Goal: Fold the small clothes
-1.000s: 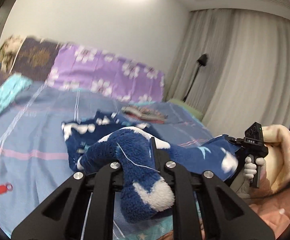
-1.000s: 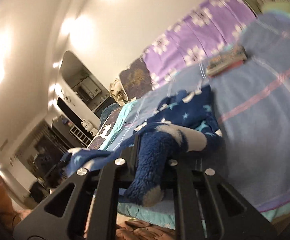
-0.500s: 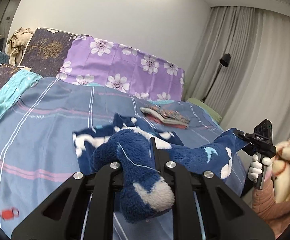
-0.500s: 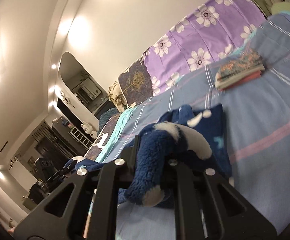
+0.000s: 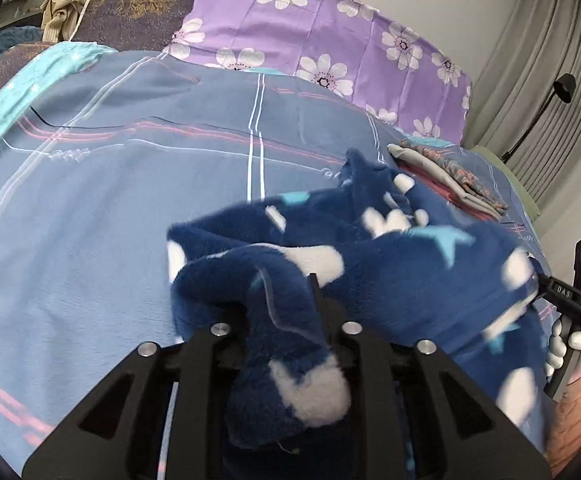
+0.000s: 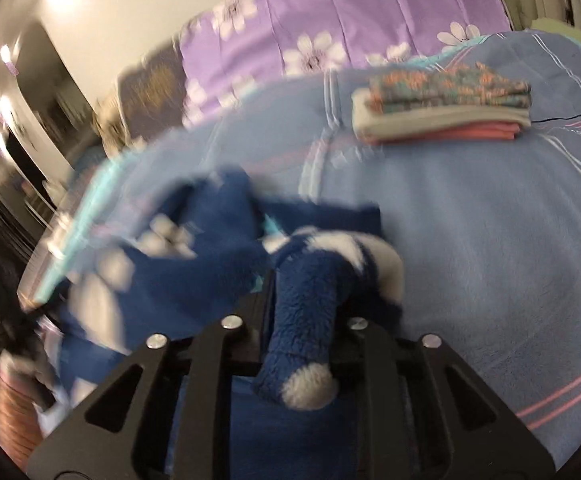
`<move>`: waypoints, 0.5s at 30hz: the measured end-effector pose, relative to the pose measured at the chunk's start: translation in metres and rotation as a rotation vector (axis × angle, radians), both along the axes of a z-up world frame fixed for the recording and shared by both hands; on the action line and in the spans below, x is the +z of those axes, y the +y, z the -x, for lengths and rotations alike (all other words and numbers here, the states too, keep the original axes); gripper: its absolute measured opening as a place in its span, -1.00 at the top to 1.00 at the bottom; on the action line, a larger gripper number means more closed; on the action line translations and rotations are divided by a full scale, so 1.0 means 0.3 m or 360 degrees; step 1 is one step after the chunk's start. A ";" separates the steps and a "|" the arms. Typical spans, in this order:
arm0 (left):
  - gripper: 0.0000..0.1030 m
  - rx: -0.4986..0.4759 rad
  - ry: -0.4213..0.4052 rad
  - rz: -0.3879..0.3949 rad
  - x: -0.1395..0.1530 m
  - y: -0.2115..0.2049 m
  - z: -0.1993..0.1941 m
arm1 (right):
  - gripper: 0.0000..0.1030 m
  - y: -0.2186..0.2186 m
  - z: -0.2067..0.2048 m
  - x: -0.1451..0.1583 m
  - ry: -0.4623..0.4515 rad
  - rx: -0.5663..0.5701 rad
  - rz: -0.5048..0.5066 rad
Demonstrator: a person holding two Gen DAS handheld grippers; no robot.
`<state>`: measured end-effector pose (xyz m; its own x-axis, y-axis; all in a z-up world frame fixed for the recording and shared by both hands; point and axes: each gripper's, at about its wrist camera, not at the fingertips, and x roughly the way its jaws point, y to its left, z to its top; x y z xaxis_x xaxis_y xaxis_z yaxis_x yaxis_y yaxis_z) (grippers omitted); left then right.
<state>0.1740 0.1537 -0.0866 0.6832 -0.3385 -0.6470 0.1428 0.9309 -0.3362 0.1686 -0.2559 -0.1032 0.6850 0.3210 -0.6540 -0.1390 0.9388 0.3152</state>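
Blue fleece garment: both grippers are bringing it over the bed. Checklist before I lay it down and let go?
1. Left gripper has fleece garment between its jaws, which have just been opening: ok.
2. Right gripper likewise, jaws just opening: ok.
3. Bare blue bedspread ahead: ok.
4. Folded clothes stack clear of the fleece: ok.
5. Garment flat, unbunched: not ok.
6. Edges aligned: cannot tell.
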 end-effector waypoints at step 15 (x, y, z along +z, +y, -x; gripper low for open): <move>-0.12 -0.0014 -0.0122 -0.0313 0.090 0.104 0.317 | -0.39 -0.044 0.239 0.031 -0.0166 0.0308 0.0702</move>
<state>0.0789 0.1848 -0.0595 0.7307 -0.2171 -0.6473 0.1696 0.9761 -0.1360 0.0969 -0.2692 -0.0940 0.7093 0.1563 -0.6874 -0.3334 0.9335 -0.1317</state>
